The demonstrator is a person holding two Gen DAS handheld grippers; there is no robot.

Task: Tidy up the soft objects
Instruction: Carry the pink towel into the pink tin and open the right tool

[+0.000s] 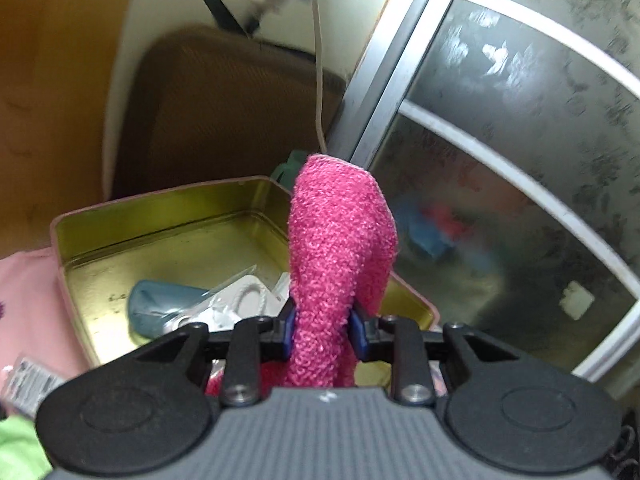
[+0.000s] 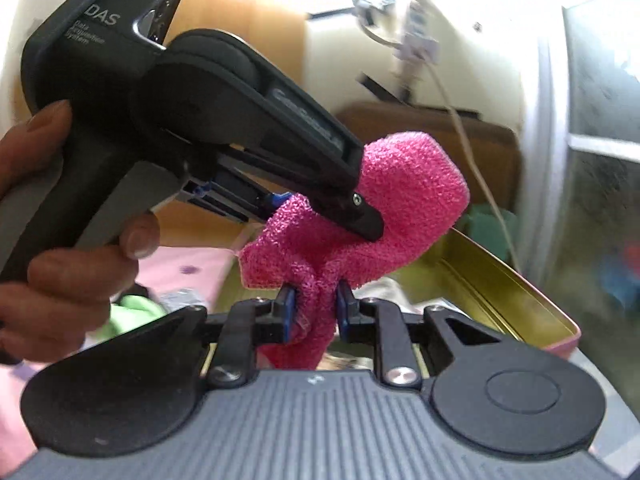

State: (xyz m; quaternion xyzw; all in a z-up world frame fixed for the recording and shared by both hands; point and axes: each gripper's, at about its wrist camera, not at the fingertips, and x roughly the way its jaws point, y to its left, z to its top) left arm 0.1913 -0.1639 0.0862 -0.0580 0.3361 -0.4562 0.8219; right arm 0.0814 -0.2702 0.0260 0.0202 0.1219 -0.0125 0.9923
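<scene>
Holding the pink cloth (image 1: 340,256) between us: left gripper (image 1: 323,334) clenched on its lower end, right gripper (image 2: 316,308) clamped on a bunched fold. The cloth hangs in the air above the open tin (image 1: 168,236), a hand (image 2: 60,216) at the left.

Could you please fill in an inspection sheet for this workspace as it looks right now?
Surface: pink cloth under the tin.
Job's things: pink sock held up over the open gold tin.
Clutter: packets in the tin; green fabric nearby.
Grippers: left gripper and right gripper both shut on the sock.
Cables: white cord hanging down the wall.
Surroundings: frosted glass door, brown cushion.
</scene>
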